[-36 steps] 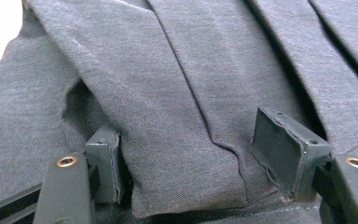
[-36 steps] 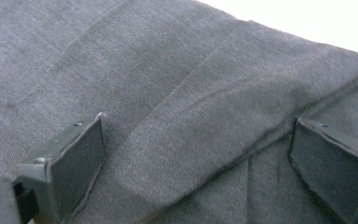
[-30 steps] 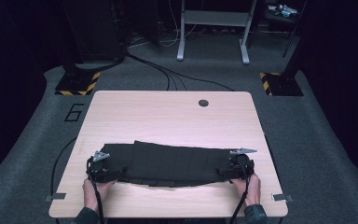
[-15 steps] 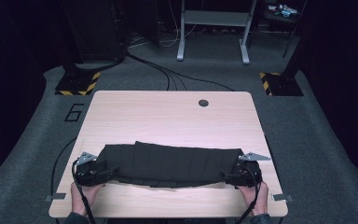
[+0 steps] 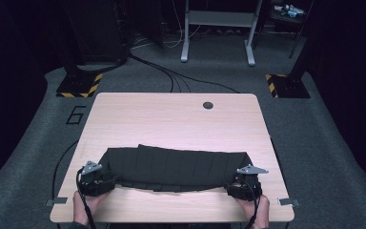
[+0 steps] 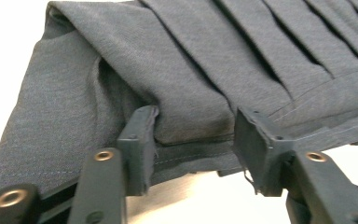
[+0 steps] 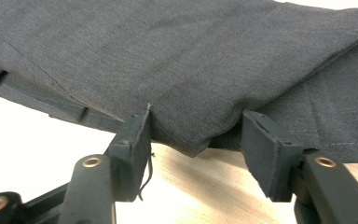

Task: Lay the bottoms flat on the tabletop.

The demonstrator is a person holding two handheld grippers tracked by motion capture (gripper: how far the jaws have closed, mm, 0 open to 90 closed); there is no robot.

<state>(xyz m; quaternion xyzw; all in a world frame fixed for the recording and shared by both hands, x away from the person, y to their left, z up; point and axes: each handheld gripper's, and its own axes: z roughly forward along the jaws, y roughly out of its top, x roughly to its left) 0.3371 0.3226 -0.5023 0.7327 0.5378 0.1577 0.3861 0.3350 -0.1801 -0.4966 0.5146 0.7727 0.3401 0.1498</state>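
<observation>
**Skirt lies sideways between the two tongs**

Skirt point(image 5: 176, 167) is the big dark thing on the tabletop point(image 5: 171, 119). It lies near the edge where the person sits. Its long side runs from left to right, across the tabletop. The far half of the tabletop is bare wood with one small round hole point(image 5: 208, 105) in it.

One end of the cloth is at the left tongs point(image 5: 100, 180). The other end is at the right tongs point(image 5: 236, 187). So each hand is right at its own end, and neither one is nearer than the other. The cloth lies ahead of both tongs, away from the person. I think the next move needs both ends to go the same way together, or the cloth will twist.

In the left gripper view, the left tongs point(image 6: 193, 140) are wide apart. A thick folded corner of the cloth sits in the gap between them. It touches the left jaw, but the right jaw stands a bit away from it. In the right gripper view, the right tongs point(image 7: 196, 140) are wide too, with a soft fold of cloth hanging between them. Neither pair looks pressed tight on the cloth.

The cloth is dark grey and a little fuzzy. It has many long flat pleats side by side, and a stitched hem point(image 6: 191, 156) along the near edge.
</observation>
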